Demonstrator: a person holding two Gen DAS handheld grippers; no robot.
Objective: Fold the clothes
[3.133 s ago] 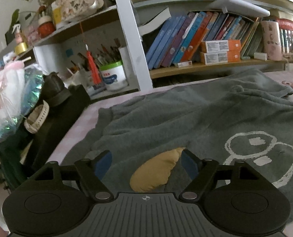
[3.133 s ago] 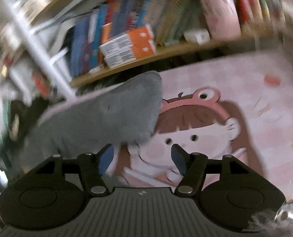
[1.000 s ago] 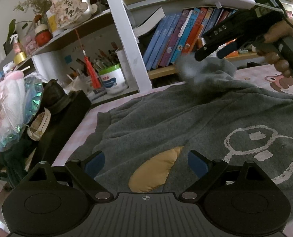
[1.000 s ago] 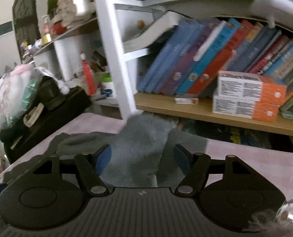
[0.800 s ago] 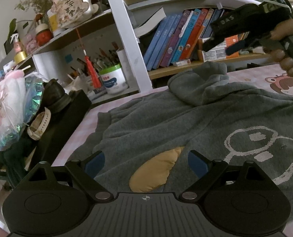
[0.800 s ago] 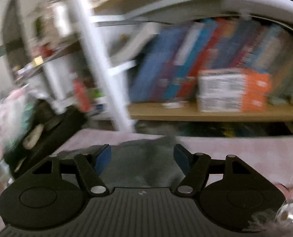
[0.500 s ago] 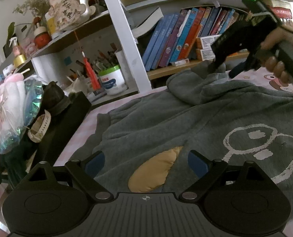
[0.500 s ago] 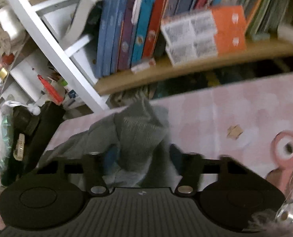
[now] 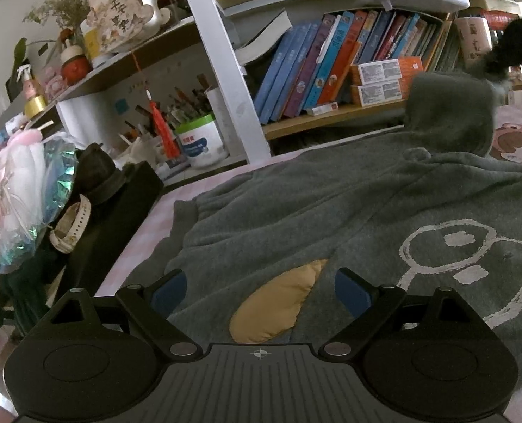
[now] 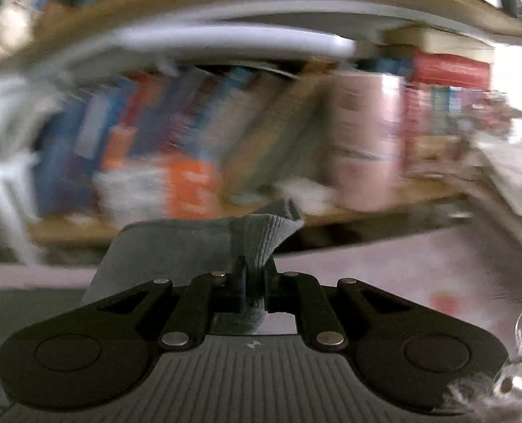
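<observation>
Near the bookshelf, the right gripper had just clamped onto the grey sweatshirt's ribbed cuff, lifting that sleeve off the bed for folding, while the left gripper hovered open above the hem.

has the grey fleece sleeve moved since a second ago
Yes. In the left wrist view the grey fleece sleeve, pinched by the right gripper, has gone rightward, from before the blue books to right of the orange boxes.
</observation>
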